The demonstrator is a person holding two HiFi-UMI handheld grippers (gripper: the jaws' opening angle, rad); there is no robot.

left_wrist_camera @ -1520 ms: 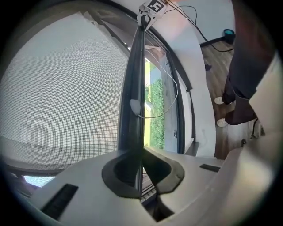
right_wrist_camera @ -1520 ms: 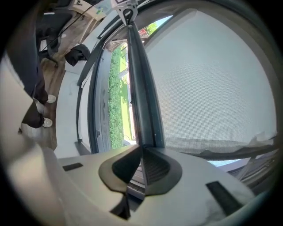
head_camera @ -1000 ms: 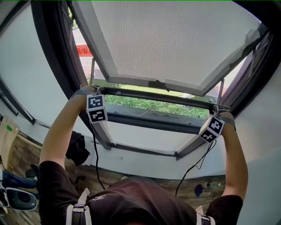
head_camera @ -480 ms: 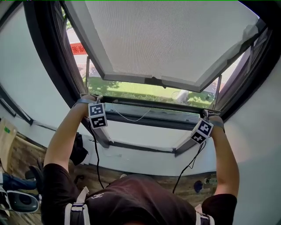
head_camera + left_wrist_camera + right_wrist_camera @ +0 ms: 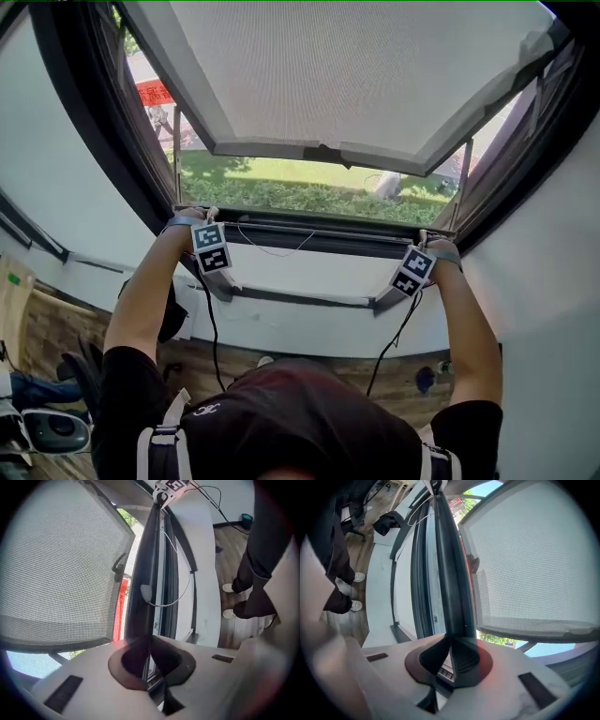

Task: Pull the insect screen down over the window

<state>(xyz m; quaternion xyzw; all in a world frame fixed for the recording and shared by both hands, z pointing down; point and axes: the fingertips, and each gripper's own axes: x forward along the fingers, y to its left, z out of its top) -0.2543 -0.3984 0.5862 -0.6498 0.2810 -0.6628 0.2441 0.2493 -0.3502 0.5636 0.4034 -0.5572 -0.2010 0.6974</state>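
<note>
Insect screen bar (image 5: 319,226) (dark, with a thin cord (image 5: 272,252)) lies across the window frame (image 5: 309,299) near its lower edge, the left gripper (image 5: 150,641) and right gripper (image 5: 449,641) fingers clamped on its ends.

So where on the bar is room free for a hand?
The bar is bare in its middle, between the left gripper and the right gripper, apart from a thin cord. Both ends are crowded: each gripper is shut on the bar there.
</note>
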